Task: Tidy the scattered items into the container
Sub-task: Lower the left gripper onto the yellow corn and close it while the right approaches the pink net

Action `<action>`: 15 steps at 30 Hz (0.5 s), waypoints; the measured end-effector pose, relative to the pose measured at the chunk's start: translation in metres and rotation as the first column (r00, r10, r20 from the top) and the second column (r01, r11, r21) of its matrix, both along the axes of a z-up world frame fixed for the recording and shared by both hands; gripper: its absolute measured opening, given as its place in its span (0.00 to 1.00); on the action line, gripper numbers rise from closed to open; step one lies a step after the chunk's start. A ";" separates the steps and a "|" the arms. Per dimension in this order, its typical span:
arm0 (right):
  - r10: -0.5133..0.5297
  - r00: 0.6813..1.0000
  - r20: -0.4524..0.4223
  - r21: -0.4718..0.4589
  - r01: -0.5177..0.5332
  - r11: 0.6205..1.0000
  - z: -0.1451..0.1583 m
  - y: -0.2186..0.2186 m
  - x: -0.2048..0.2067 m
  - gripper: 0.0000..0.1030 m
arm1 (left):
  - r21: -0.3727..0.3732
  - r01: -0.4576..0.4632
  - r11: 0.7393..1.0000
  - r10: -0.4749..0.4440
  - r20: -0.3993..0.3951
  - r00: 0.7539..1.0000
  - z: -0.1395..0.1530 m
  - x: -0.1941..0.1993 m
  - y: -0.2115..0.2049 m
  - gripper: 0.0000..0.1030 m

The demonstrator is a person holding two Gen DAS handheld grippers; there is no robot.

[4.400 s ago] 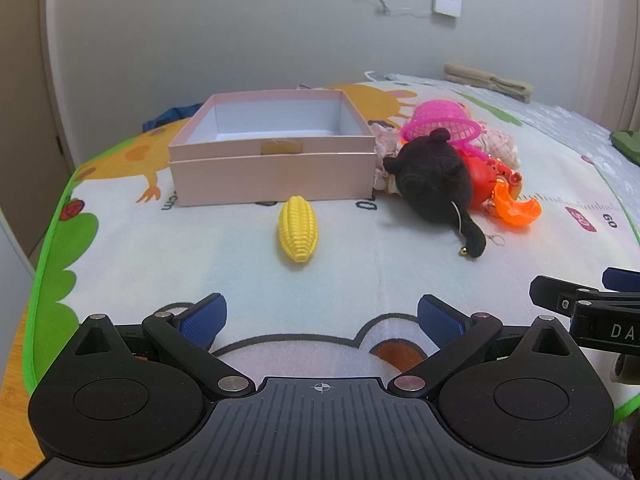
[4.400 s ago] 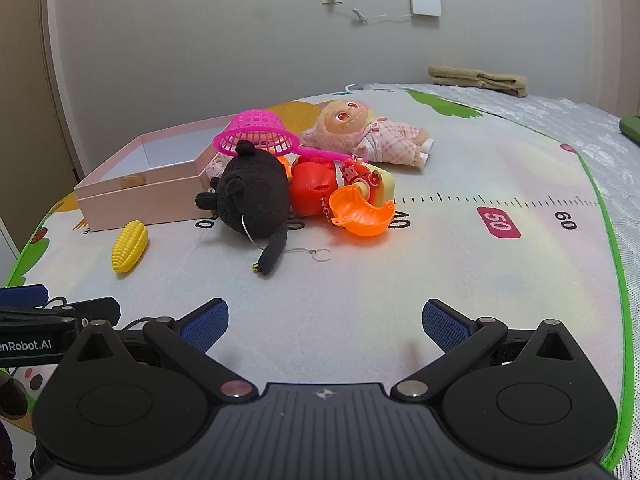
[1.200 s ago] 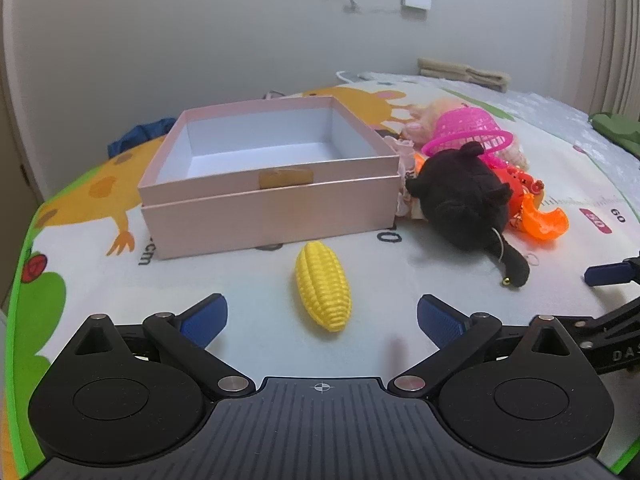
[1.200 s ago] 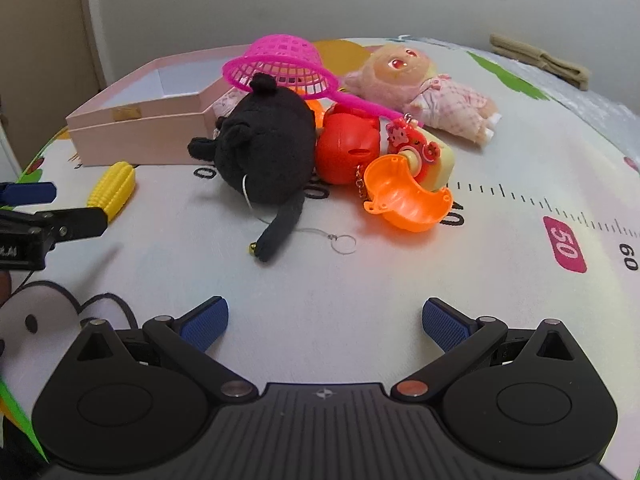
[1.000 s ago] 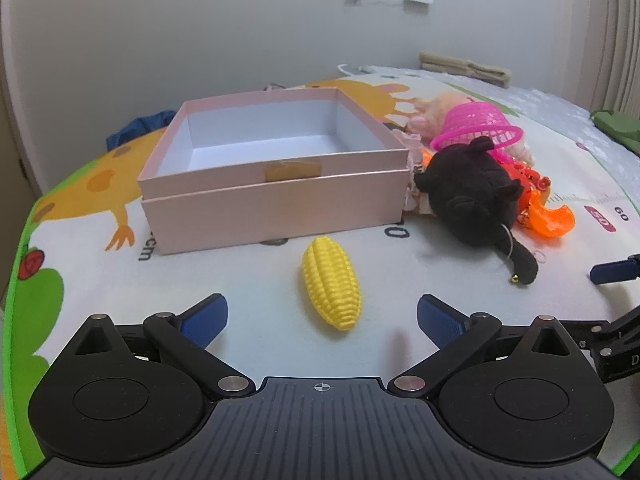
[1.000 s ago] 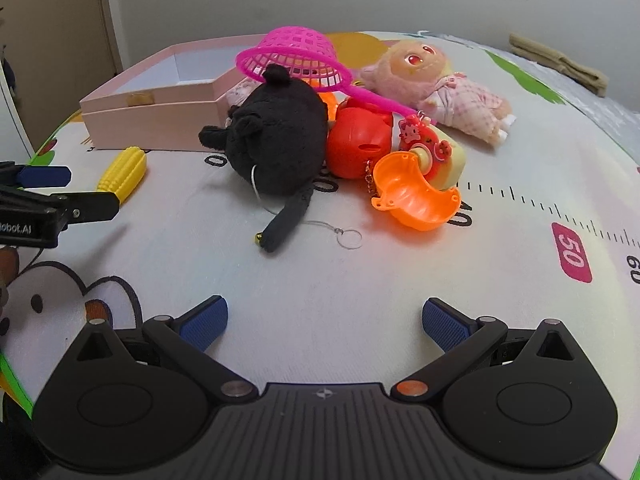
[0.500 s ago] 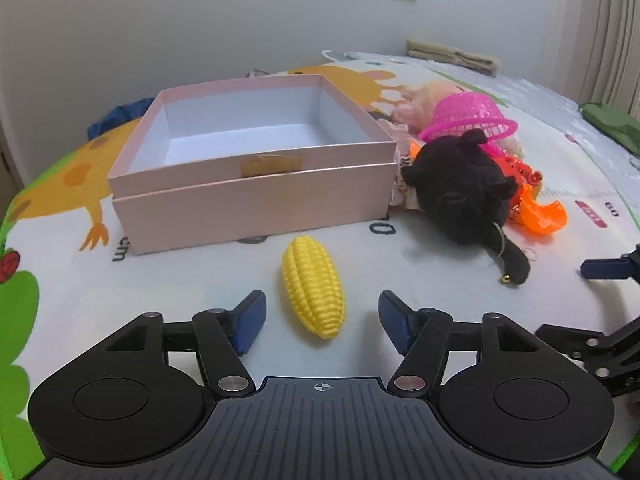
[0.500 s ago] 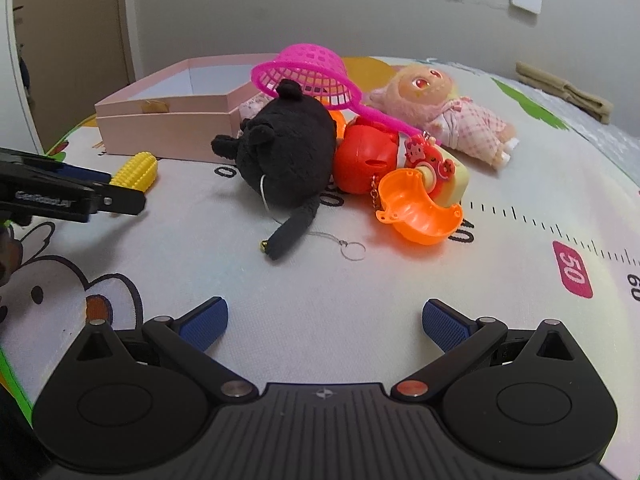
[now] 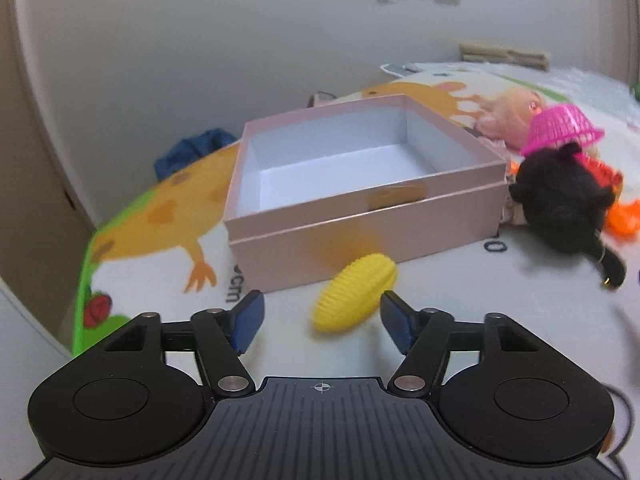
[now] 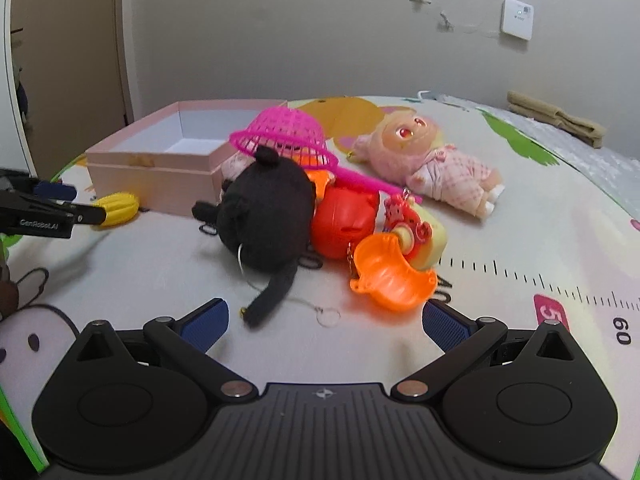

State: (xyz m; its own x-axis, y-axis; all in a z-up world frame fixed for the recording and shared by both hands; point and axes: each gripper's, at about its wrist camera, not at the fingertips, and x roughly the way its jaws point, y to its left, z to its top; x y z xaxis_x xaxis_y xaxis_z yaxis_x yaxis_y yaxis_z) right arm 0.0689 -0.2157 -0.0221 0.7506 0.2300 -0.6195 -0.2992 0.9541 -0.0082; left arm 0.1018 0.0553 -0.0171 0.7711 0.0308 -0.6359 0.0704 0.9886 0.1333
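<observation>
Currently the left gripper [image 9: 320, 318] is hovering with its jaws spread on either side of the yellow toy corn [image 9: 354, 293], which is lying tilted on the play mat [image 9: 460, 300] just in front of the pink box [image 9: 360, 184]; contact is not evident. Judgement: the pads should be closing across the cob's thick middle, not its tapered end, or it may squirt out. Meanwhile the right gripper [image 10: 324, 322] is waiting, jaws wide apart and holding nothing, near the black plush [image 10: 268, 216]
</observation>
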 end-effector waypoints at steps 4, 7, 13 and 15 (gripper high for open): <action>0.014 1.000 0.014 -0.004 -0.014 1.000 0.004 0.006 0.001 1.00 | -0.094 0.018 0.995 -0.021 -0.028 0.999 -0.003 -0.002 -0.003 0.77; 0.028 1.000 0.014 -0.011 -0.028 1.000 0.004 0.012 0.001 1.00 | -0.104 -0.018 0.994 0.016 -0.018 1.000 -0.007 0.003 -0.005 0.78; 0.041 0.999 0.028 -0.020 -0.040 0.999 0.005 0.014 -0.002 1.00 | -0.071 -0.014 0.997 0.015 0.011 1.000 -0.012 0.021 -0.002 0.79; 0.034 0.999 0.035 -0.020 -0.034 0.999 0.006 0.013 -0.001 1.00 | -0.067 -0.008 0.998 0.008 0.006 1.000 -0.014 0.026 -0.001 0.76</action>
State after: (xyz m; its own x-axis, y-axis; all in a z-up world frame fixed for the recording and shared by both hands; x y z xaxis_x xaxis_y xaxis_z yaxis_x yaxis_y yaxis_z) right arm 0.0683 -0.2026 -0.0160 0.7639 0.2442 -0.5974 -0.3307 0.9430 -0.0374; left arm 0.1280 0.0539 -0.0314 0.7751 -0.0056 -0.6318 0.0616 0.9959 0.0667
